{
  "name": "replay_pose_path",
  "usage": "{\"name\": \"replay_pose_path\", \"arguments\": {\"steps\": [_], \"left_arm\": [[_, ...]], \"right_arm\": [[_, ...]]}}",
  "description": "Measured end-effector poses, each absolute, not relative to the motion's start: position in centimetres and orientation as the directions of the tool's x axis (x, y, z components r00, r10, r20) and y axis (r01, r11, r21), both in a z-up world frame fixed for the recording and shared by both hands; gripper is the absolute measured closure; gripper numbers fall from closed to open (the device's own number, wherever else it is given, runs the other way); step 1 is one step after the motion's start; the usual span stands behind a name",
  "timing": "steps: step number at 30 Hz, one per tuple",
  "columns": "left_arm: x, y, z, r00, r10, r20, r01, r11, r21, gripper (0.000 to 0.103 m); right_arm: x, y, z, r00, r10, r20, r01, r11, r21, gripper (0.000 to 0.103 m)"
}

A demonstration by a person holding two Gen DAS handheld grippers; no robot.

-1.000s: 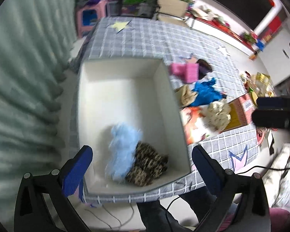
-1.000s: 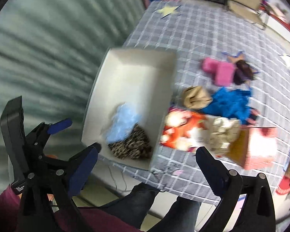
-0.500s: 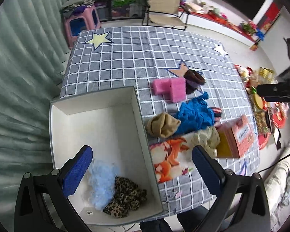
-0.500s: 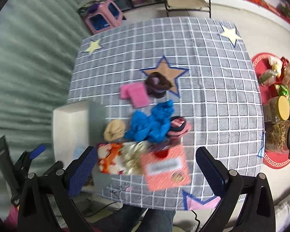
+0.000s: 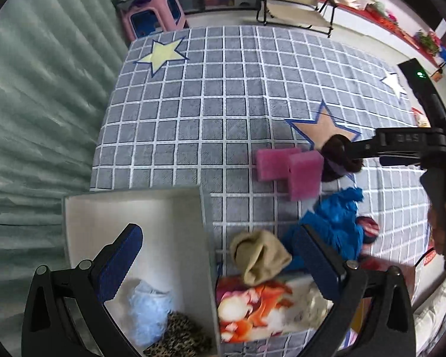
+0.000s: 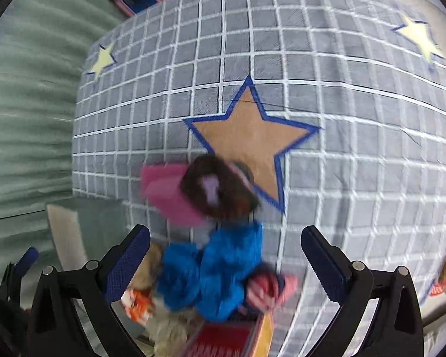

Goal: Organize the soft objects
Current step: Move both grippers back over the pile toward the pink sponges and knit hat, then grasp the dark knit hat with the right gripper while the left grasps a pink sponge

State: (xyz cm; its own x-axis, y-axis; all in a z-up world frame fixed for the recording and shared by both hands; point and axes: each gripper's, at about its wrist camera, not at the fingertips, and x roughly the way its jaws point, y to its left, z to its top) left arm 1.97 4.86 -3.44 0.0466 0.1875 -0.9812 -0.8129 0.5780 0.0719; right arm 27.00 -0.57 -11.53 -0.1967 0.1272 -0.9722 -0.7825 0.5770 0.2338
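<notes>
A white box [image 5: 175, 208] at the table's near left holds a pale blue fluffy piece [image 5: 148, 309] and a leopard-print piece [image 5: 178, 339]. Beside it lie a tan cloth [image 5: 258, 255], a blue cloth [image 5: 336, 223] [image 6: 217, 270], pink sponges [image 5: 291, 169] [image 6: 166, 193] and a dark brown item [image 5: 342, 157] [image 6: 220, 190]. My left gripper [image 5: 217, 264] hangs open above the box's right wall and the tan cloth. My right gripper [image 6: 226, 255] is open over the blue cloth, holding nothing; its body shows in the left wrist view above the brown item.
A checked grey tablecloth [image 5: 223, 104] with star patches covers the table. A printed bag with orange fruit [image 5: 252, 306], a red-striped item [image 6: 267, 291] and a red carton [image 6: 223, 339] lie near the front edge. A pink stool [image 5: 151, 15] and a folding chair [image 5: 294, 0] stand beyond.
Both grippers have travelled forward and to the right, away from the box toward the pile of soft things. The right gripper now sits low over the blue cloth. Both stay open.
</notes>
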Motion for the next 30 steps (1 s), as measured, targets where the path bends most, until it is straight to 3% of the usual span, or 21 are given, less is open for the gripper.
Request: {"name": "replay_pose_path", "arguments": {"steps": [8, 11, 15, 21, 27, 30], "left_arm": [[7.1, 7.2, -9.7, -0.086, 0.124, -0.989, -0.805, 0.576, 0.142, 0.000], [9.2, 7.1, -11.2, -0.170, 0.182, -0.968, -0.747, 0.618, 0.247, 0.000], [11.2, 6.3, -11.2, -0.116, 0.110, -0.987, -0.735, 0.659, 0.159, 0.000], [12.9, 5.1, -10.9, -0.052, 0.062, -0.997, -0.758, 0.647, 0.079, 0.000], [14.4, 4.8, -12.9, -0.073, 0.051, -0.996, -0.786, 0.611, 0.089, 0.001], [15.1, 4.5, -14.1, -0.099, 0.056, -0.994, -0.782, 0.613, 0.112, 0.007]], "right_arm": [[28.8, 0.6, -17.3, -0.208, 0.016, -0.978, -0.811, 0.557, 0.182, 0.001], [30.3, -2.1, -16.8, -0.161, 0.019, -0.987, -0.799, 0.585, 0.141, 0.001], [32.8, -5.6, -16.1, -0.087, -0.010, -0.996, -0.784, 0.618, 0.062, 0.001], [34.8, -9.6, -14.7, -0.117, 0.112, -0.987, -0.716, 0.679, 0.162, 0.001], [34.1, -7.8, -13.7, -0.126, 0.233, -0.964, -0.739, 0.626, 0.248, 0.001], [33.8, -5.0, -14.4, -0.150, 0.231, -0.961, -0.754, 0.601, 0.263, 0.001]]}}
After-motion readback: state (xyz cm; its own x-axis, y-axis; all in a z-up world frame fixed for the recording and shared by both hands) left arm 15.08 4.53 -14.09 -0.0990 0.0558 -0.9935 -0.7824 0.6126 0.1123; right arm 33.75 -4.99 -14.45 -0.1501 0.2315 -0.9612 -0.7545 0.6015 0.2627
